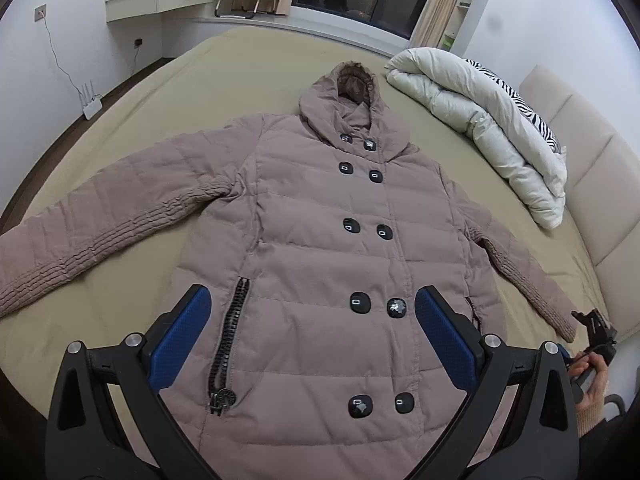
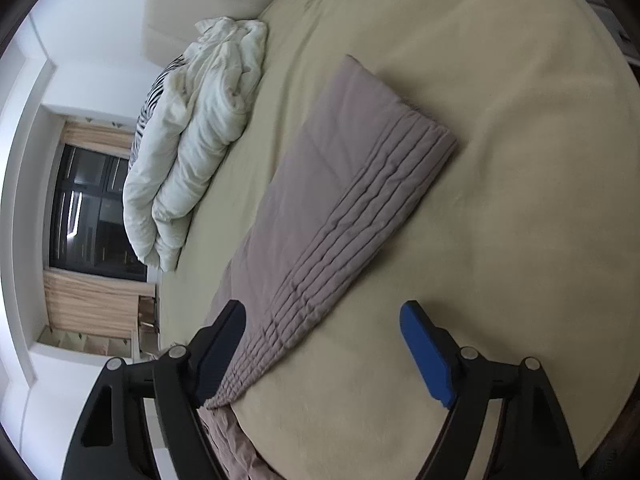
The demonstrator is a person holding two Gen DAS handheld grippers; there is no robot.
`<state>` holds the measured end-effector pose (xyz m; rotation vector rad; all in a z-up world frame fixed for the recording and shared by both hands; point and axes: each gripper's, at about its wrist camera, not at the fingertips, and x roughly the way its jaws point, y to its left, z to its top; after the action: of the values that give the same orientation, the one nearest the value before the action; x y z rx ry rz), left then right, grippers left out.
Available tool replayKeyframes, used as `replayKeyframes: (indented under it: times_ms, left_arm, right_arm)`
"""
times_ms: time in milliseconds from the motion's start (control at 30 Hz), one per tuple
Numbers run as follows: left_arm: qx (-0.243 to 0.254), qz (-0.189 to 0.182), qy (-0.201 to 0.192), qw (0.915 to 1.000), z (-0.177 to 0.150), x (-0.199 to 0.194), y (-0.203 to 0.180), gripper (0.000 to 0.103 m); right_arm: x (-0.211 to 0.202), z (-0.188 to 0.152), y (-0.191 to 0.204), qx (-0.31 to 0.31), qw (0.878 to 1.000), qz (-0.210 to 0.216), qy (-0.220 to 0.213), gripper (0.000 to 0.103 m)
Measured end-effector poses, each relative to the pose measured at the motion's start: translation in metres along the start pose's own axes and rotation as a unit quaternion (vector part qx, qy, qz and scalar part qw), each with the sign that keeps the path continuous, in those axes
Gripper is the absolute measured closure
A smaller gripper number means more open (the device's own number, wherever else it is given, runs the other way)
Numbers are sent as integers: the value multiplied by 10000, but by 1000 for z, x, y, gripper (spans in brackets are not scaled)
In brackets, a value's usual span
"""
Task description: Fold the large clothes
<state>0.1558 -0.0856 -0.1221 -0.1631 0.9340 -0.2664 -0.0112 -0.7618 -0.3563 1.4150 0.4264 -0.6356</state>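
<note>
A mauve hooded down coat (image 1: 320, 240) lies flat, front up, on the beige bed (image 1: 192, 92), both sleeves spread out. It has two rows of black buttons and a black pocket zipper (image 1: 230, 344). My left gripper (image 1: 312, 308) is open above the coat's lower front, holding nothing. My right gripper (image 2: 322, 320) is open above the coat's right sleeve (image 2: 348, 200), whose ribbed cuff end points away; it holds nothing. The right gripper also shows in the left wrist view (image 1: 596, 328), beside the sleeve cuff, held by a hand.
A rolled white duvet (image 1: 480, 128) with a zebra-print pillow (image 1: 532, 108) lies at the head of the bed, also in the right wrist view (image 2: 192, 140). A padded headboard (image 1: 580, 152) is on the right. A white desk (image 1: 168, 0), window and router (image 1: 91, 104) stand beyond.
</note>
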Motion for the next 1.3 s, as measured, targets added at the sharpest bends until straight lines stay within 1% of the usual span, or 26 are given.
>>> replayKeyframes:
  times_ms: [33,100,133,200,267,367,433,500,533,567,600,633,700,767,800,867,900,933,1000,1033,1100,1133,1167,1200,1233,1300]
  left_arm:
    - [-3,-81,56,10000,3,7,-3,0]
    - [-4,-212,92,9997,1,12,-9,0]
    - [-17,-294,112,9995,2,18,-12,0]
    - [-48,-427,158,9990,1,24,-13,0]
    - [-52,-496,214,9985,1,31,-16,0]
    - [-80,-571,240,9980,1,39,-16,0]
    - [-136,-670,276,9973,4,46,-15,0]
    - [-230,-794,308,9961,4,51,-10,1]
    - [-309,-884,340,9950,7,55,-9,1]
    - [-381,-943,373,9941,9,58,-8,1]
    - [-469,-1025,394,9928,12,62,-6,1]
    - [-554,-1093,402,9917,14,65,-3,1]
    - [-797,-1257,481,9877,19,73,5,1]
    - [-1111,-1375,626,9823,23,83,17,1]
    - [-1253,-1456,695,9789,24,87,23,1]
    - [-1491,-1618,857,9717,24,98,34,1]
    - [-1600,-1699,969,9675,23,104,39,1]
    - [-1726,-1742,1034,9639,21,109,44,1]
    - [-2004,-2001,1170,9519,15,120,55,1]
    - [-2108,-2080,1233,9472,13,125,57,1]
    - [-2163,-2181,1314,9425,13,136,58,1]
    - [-2188,-2240,1368,9398,14,142,56,1]
    - [-2218,-2280,1391,9378,15,147,55,1]
    - [-2236,-2339,1414,9356,16,150,53,1]
    - [-2237,-2399,1441,9336,19,154,49,1]
    - [-2158,-2478,1495,9326,23,163,39,1]
  right_arm:
    - [5,7,-6,169,9998,-42,-32,28]
    - [11,15,-16,443,9989,22,-164,29]
    - [13,20,-19,514,9983,52,-257,29]
    - [17,30,-18,435,9982,27,-408,35]
    - [23,39,-11,237,9987,-82,-450,54]
    - [30,47,5,-28,9990,-133,-421,78]
    - [23,43,30,-533,9970,-159,-537,84]
    - [20,28,71,-1335,9893,-111,-572,84]
    - [18,14,96,-1791,9823,-7,-540,84]
    - [17,-1,118,-2193,9744,115,-489,84]
    - [16,-22,143,-2671,9624,263,-410,84]
    - [16,-48,168,-3203,9460,393,-304,85]
    - [21,-109,211,-4196,9056,618,-30,85]
    - [31,-166,234,-4856,8701,780,331,85]
    - [39,-199,241,-5202,8489,777,533,85]
    - [58,-267,244,-6005,7940,562,767,85]
    - [67,-290,241,-6222,7769,450,860,84]
    - [78,-313,235,-6369,7633,336,1027,81]
    - [96,-341,221,-6467,7519,171,1267,77]
    - [103,-353,214,-6551,7447,39,1273,74]
    - [103,-373,198,-6796,7256,-212,1058,72]
    - [102,-379,194,-6891,7170,-235,1019,54]
    - [98,-385,190,-6922,7131,-146,1103,29]
    - [93,-386,188,-6904,7132,-6,1213,21]
    - [83,-385,187,-6891,7151,94,1166,14]
    - [64,-386,182,-6936,7132,246,986,6]
